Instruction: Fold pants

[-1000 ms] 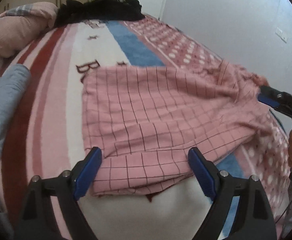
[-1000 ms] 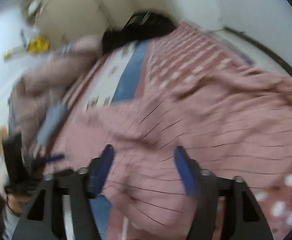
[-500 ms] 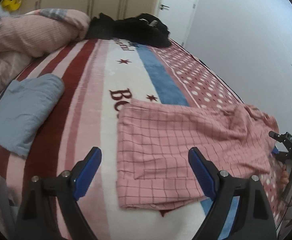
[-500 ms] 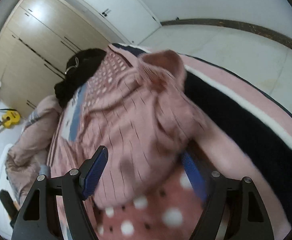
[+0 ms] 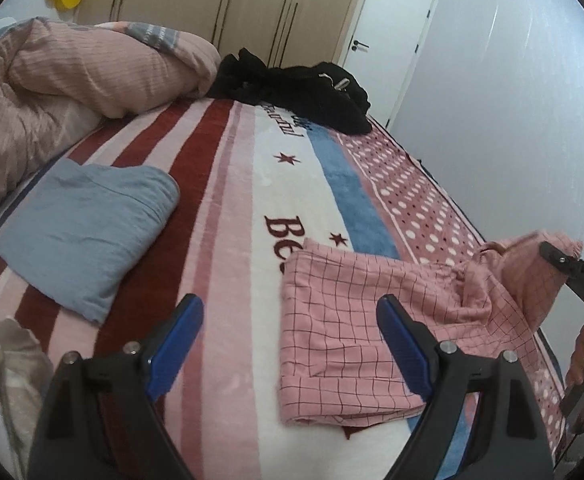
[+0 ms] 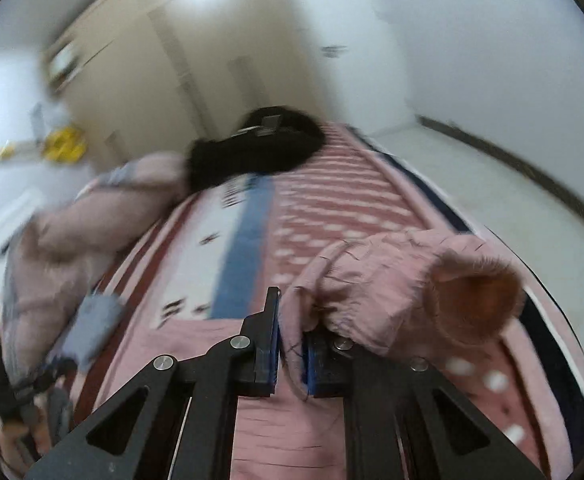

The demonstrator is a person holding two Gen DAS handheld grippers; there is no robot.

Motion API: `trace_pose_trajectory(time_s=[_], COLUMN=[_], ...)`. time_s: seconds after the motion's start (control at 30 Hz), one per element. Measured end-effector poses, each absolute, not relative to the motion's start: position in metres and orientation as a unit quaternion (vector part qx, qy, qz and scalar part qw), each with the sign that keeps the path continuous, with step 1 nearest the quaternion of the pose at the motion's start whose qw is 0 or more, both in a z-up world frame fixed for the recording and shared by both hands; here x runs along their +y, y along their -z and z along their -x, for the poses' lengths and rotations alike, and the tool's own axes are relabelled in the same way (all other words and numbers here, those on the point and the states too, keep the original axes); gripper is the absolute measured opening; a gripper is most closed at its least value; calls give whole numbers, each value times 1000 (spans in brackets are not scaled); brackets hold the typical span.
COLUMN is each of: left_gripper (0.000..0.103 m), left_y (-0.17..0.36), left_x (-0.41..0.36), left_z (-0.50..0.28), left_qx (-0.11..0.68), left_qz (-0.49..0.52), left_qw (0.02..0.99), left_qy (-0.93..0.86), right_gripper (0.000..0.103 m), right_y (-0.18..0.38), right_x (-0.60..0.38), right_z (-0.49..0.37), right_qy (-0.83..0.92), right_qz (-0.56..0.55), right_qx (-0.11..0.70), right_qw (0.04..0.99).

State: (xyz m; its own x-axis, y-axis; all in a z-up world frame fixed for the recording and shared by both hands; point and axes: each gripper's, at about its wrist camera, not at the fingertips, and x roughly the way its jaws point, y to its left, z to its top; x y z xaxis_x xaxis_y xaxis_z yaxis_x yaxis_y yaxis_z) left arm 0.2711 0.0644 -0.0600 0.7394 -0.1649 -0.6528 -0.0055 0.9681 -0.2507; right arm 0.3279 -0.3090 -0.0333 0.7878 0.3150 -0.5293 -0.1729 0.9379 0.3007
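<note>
My right gripper (image 6: 289,354), spread wide half a second before, had clamped onto the pink checked pants (image 5: 356,320), lower right of frame on the bed (image 5: 227,216). My left gripper (image 5: 287,340) remained agape, clear of the cloth.

beige wardrobe (image 5: 227,4), white door (image 5: 388,36), pale wall (image 5: 512,100), striped bedspread (image 5: 227,208)

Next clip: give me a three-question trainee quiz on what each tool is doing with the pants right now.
1. True or false: the left tool is open and holds nothing.
2. The right tool is shut on which item? A) pink checked pants B) folded blue garment C) black clothes
3. Fill in: the folded blue garment lies on the striped ____.

Key: 1 true; 2 A; 3 blanket.
</note>
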Motion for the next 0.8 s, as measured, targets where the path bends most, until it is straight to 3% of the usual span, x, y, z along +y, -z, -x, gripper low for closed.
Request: trace_pose_trajectory(time_s=[0.13, 0.3, 0.43, 0.53, 0.6, 0.63, 0.8], left_gripper=[86, 86, 86, 86, 86, 86, 86], left_y=[57, 59, 65, 73, 79, 81, 92], left_x=[76, 85, 90, 90, 87, 85, 72], left_z=[-265, -263, -261, -265, -268, -269, -283], left_qx=[354, 358, 366, 379, 389, 392, 405], left_qz=[123, 121, 118, 118, 121, 123, 136], left_qw=[926, 926, 923, 917, 912, 910, 901], left_qy=[34, 26, 24, 31, 42, 48, 76], right_gripper=[5, 5, 11, 25, 49, 54, 61], right_y=[34, 88, 131, 143, 138, 134, 86], right_x=[-223, -118, -79, -78, -93, -103, -148], right_z=[-326, -326, -327, -323, -319, -312, -289], right_qy=[-219, -314, -331, -318, -328, -338, -346], right_qz=[-46, 43, 80, 84, 53, 39, 24], right_qx=[316, 390, 433, 445, 447, 446, 397], right_qw=[922, 865, 834, 833, 831, 828, 850])
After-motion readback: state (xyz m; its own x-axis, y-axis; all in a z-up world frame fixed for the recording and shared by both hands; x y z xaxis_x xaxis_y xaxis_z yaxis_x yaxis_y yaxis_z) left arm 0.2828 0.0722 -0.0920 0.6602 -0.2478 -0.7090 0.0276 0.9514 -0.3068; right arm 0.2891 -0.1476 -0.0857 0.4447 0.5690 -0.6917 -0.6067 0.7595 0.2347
